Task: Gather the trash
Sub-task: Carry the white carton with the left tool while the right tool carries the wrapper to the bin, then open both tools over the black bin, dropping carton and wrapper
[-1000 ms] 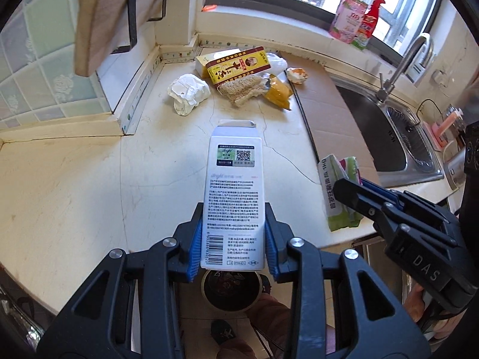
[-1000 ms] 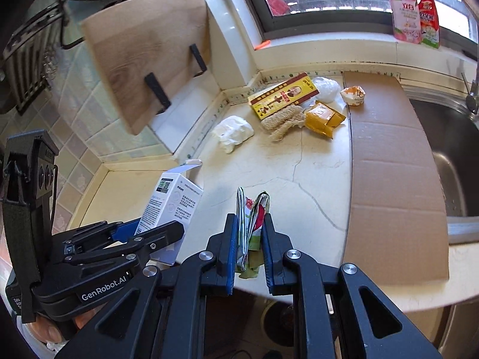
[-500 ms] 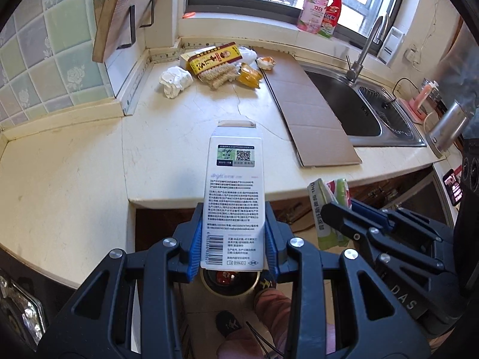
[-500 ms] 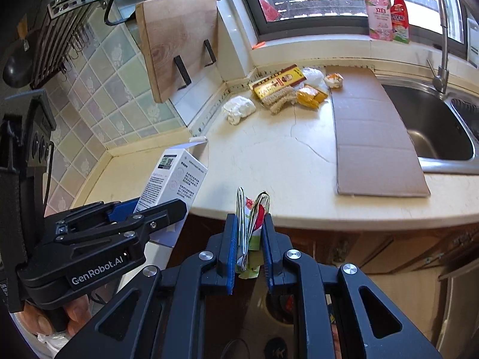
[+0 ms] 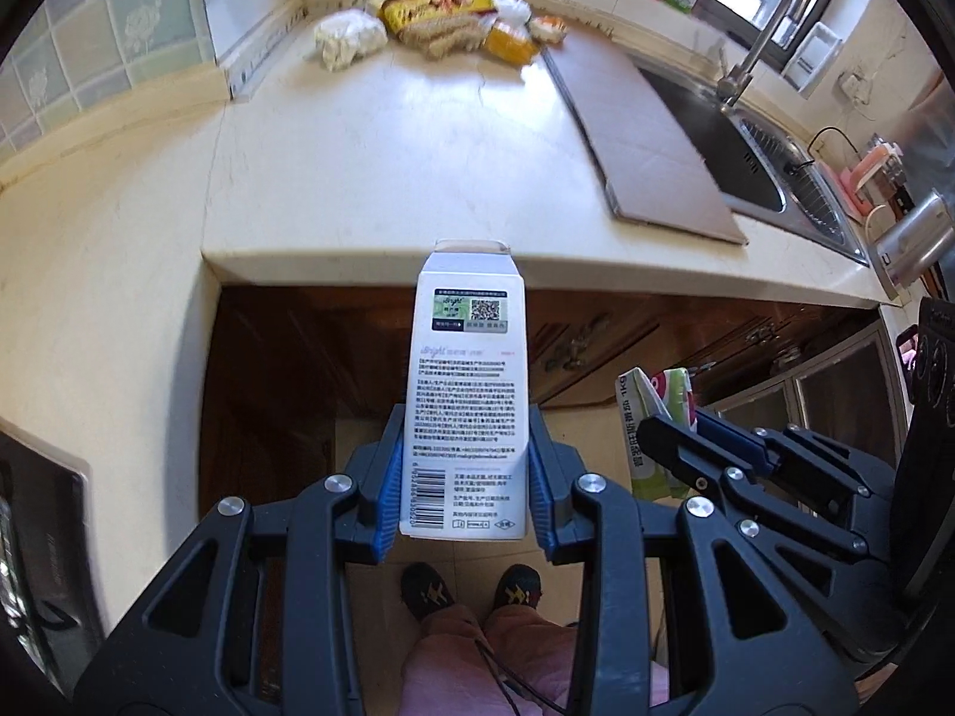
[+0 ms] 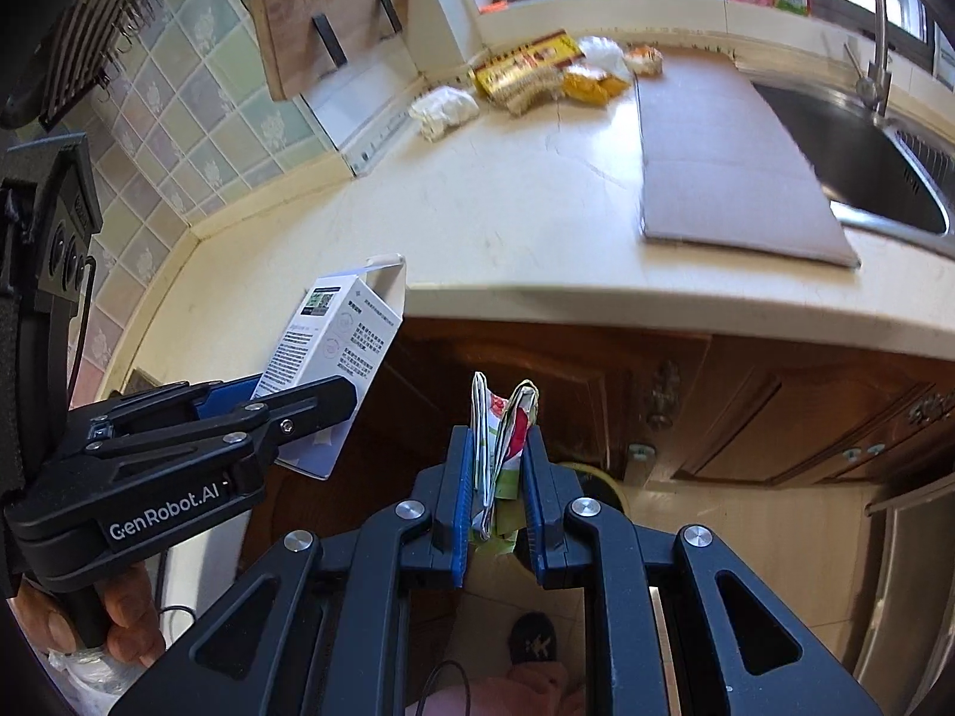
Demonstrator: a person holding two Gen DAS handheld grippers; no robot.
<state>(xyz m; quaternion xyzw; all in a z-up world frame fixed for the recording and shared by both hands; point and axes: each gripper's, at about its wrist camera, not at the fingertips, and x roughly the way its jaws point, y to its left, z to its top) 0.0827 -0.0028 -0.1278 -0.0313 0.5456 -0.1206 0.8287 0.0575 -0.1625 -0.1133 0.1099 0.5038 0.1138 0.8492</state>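
Left wrist: one white carton, one crumpled wrapper.

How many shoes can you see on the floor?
2. The left shoe and the right shoe sit side by side on the floor tiles, just below the white box. The right wrist view shows only one of them.

Carton in left claw; wrapper in right claw beside it

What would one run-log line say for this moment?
left gripper: shut on white carton | right gripper: shut on crumpled wrapper | both beyond counter edge
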